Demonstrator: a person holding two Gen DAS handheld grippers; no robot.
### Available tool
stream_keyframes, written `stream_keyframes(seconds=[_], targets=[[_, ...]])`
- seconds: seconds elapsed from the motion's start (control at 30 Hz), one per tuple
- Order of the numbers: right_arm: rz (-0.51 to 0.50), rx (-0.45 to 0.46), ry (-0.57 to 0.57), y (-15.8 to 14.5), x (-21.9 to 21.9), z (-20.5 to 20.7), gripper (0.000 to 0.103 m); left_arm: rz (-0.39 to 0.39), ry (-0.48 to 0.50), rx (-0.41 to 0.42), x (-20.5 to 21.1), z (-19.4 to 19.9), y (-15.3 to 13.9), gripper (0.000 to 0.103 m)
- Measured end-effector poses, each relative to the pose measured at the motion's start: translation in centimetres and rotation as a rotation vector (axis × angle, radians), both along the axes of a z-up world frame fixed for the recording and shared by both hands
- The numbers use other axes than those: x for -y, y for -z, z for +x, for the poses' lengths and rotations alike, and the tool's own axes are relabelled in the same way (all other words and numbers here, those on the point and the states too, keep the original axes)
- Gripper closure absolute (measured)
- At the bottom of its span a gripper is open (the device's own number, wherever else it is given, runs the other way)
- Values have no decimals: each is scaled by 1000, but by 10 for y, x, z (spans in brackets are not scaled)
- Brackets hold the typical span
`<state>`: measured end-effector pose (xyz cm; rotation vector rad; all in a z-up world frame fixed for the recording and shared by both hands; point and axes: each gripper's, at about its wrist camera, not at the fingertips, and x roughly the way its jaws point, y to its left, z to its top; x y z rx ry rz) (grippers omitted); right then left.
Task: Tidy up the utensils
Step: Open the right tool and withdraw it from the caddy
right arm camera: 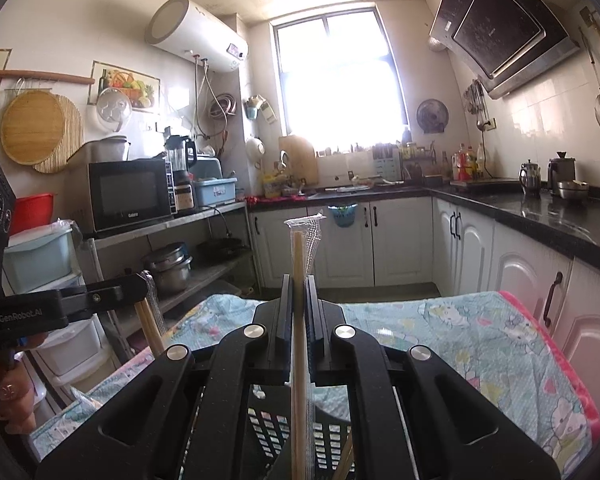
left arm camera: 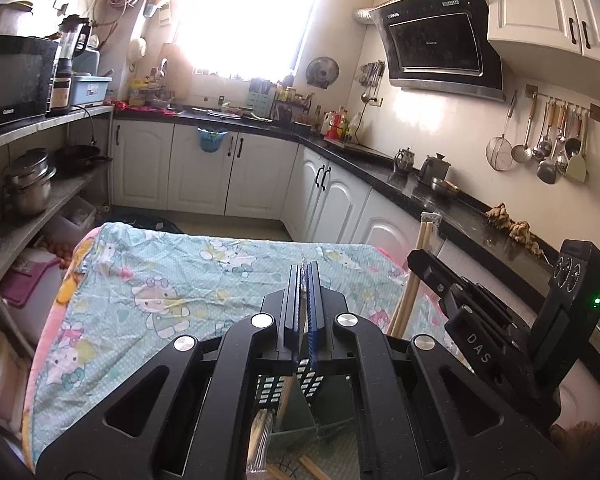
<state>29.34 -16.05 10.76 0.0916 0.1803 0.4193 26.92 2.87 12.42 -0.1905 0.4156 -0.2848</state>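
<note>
My right gripper (right arm camera: 299, 280) is shut on a pair of wooden chopsticks in a clear plastic wrapper (right arm camera: 300, 248), held upright above a black perforated basket (right arm camera: 276, 428). The same chopsticks show in the left wrist view (left arm camera: 418, 256), held by the right gripper (left arm camera: 424, 264). My left gripper (left arm camera: 303, 270) is shut on another wrapped pair of chopsticks, whose wrapper tip (left arm camera: 302, 261) pokes out above the fingers. In the right wrist view the left gripper (right arm camera: 140, 284) holds that pair (right arm camera: 150, 320). The basket (left arm camera: 308, 384) sits below with more chopsticks (left arm camera: 260, 436) inside.
A table with a light blue cartoon-print cloth (left arm camera: 172, 280) lies ahead. A black kitchen counter (left arm camera: 440, 196) with white cabinets runs behind and to the right. A shelf with a microwave (left arm camera: 16, 76) and pots (left arm camera: 30, 180) stands on the left.
</note>
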Motion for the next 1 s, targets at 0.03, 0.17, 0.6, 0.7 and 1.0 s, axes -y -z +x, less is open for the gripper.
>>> stream_keyframes(seconds=[0.03,0.17,0.6,0.7,1.0], targets=[[-3,-9,-2,3,-1,0,97,1,2,-3,0,0,2,102],[-18,-27,2,9,-1,-4,97,10,-2,-9,0,-5,7,102],[-42,-89,22,7,10,-20,72,30,-28,-23,-2,-22,7,72],[-56,-100,26,4,12,-26,65,26,-40,-20,-6,-29,3,61],[-99,-126,18,-5,16,-50,48,12,-75,-24,-19,-53,-1,24]])
